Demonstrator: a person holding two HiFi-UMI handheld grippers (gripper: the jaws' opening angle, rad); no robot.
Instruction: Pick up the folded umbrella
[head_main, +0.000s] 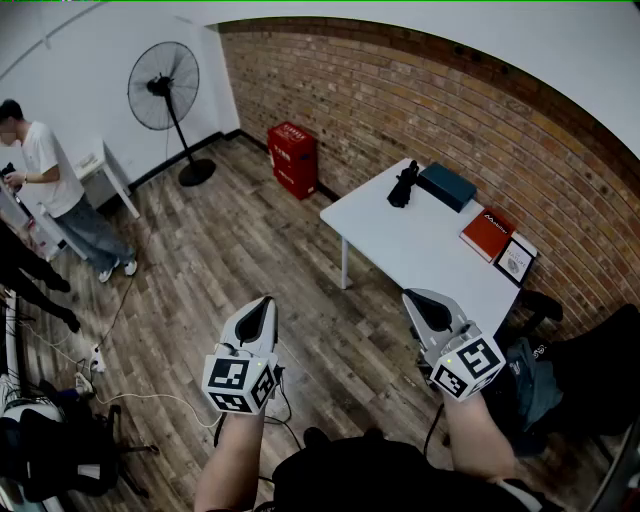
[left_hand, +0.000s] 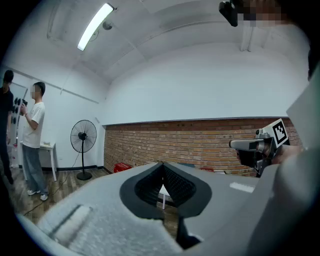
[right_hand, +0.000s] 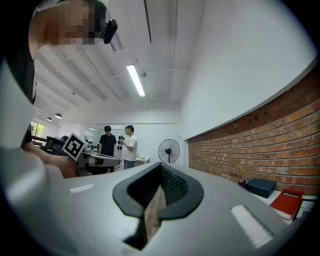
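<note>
Folded umbrella (head_main: 403, 186): the small black bundle sits on the white table (head_main: 420, 250) in the upper right of the head view. It is near the table's far end, just beside a dark box (head_main: 447, 186). A red book (head_main: 487, 232) and a small framed picture (head_main: 515, 262) lie farther right along the brick wall side. Both grippers hang over the wooden floor (head_main: 230, 260) in the lower half of the frame, well apart from the umbrella. The step in hand therefore looks like the approach.

To do it well, the person needs to walk up to the table and bring one gripper over the bundle. The right gripper (head_main: 416, 300) is the nearer one. Its jaws must spread before it comes down, wide enough to straddle the umbrella. Crossing the umbrella at its thick middle, on the side away from the box, should keep the grip from slipping or nudging the box. Loose fabric may bunch, so a firm squeeze seems safest.

The right gripper points level, up the frame toward the table's near edge. Its jaws are pressed together with nothing between them. The left gripper (head_main: 262, 306), at lower centre-left, points forward and slightly down. Its jaws likewise meet at the tips, empty. Both forearms rise from the bottom edge, side by side and apart.
</note>
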